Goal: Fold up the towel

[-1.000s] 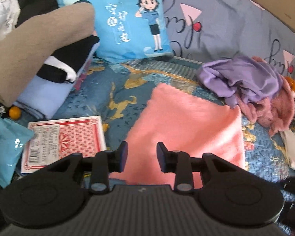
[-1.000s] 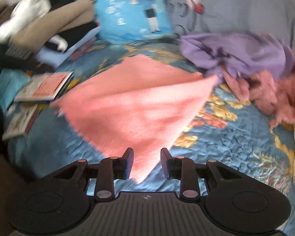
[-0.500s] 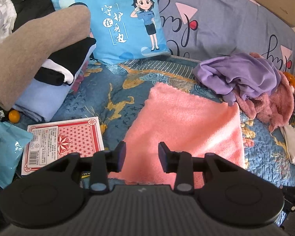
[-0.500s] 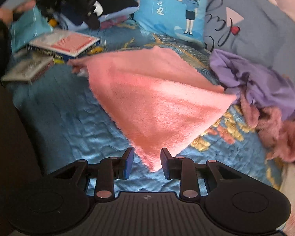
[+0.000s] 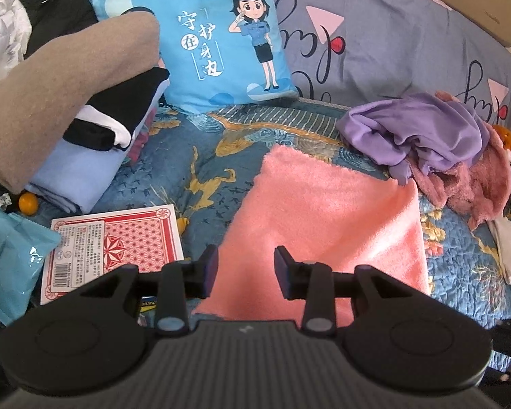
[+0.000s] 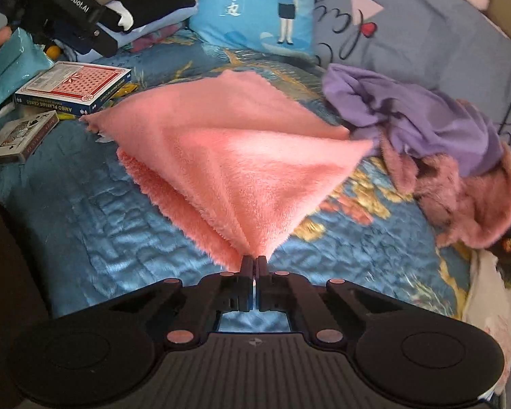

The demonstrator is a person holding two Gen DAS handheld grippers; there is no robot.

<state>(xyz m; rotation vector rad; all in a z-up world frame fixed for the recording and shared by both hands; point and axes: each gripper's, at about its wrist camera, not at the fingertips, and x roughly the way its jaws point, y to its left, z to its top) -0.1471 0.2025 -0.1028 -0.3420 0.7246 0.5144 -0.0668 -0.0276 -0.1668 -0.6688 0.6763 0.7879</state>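
Right gripper [image 6: 253, 266] clenched on near corner of pink towel [image 6: 235, 156], cloth fanning forward and lifted off blue quilt [image 6: 85, 211]. Left gripper [image 5: 245, 269] released, fingers apart, hovering over towel's near edge; card box [image 5: 112, 242] just left of it

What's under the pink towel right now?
Around the pink towel only the blue patterned quilt shows. The right tongs have pinched the near corner, lifting it slightly. Whatever lies beneath the flat part is covered.
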